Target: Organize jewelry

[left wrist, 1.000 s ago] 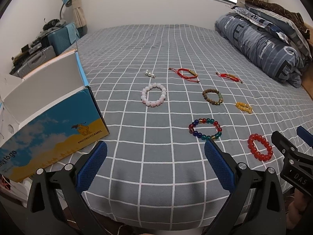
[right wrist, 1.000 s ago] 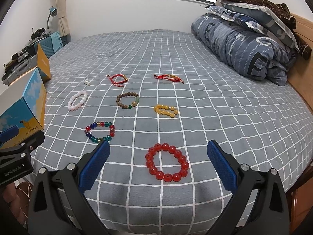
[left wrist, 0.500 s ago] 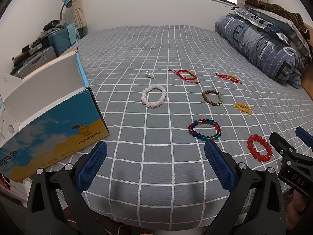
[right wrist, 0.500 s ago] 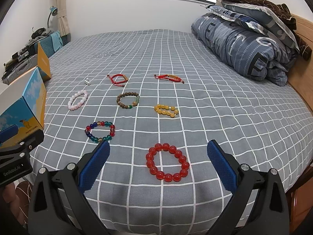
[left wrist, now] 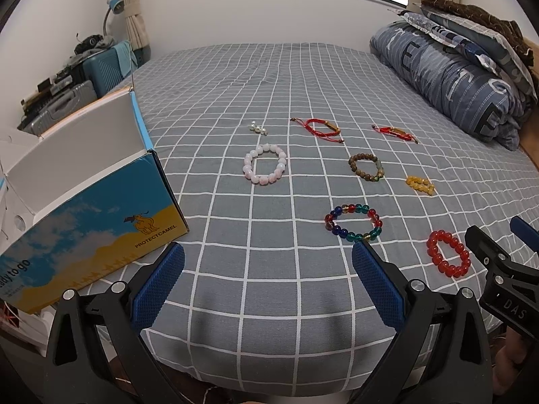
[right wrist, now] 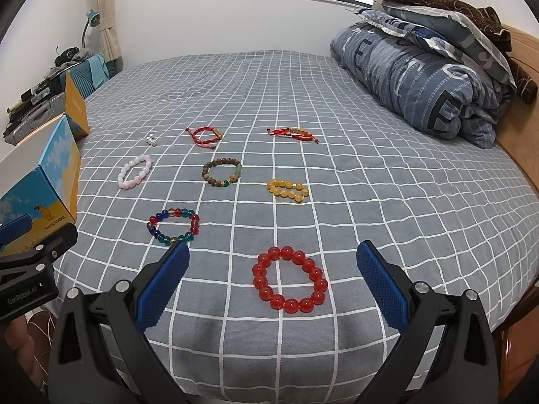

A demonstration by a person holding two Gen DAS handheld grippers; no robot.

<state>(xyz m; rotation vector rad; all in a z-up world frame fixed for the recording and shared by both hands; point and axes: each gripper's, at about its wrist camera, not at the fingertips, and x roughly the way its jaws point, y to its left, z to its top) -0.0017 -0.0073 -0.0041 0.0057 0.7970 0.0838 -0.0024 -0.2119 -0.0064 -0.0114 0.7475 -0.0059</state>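
Both grippers wide-open, low over bed

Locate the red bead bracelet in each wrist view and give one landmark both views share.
Left wrist: red bead bracelet lies at lower right, just left of the right gripper.
Right wrist: it lies at lower centre, ahead of the open right gripper.
Shared landmark: the multicolour bracelet, to its left and a little further off.
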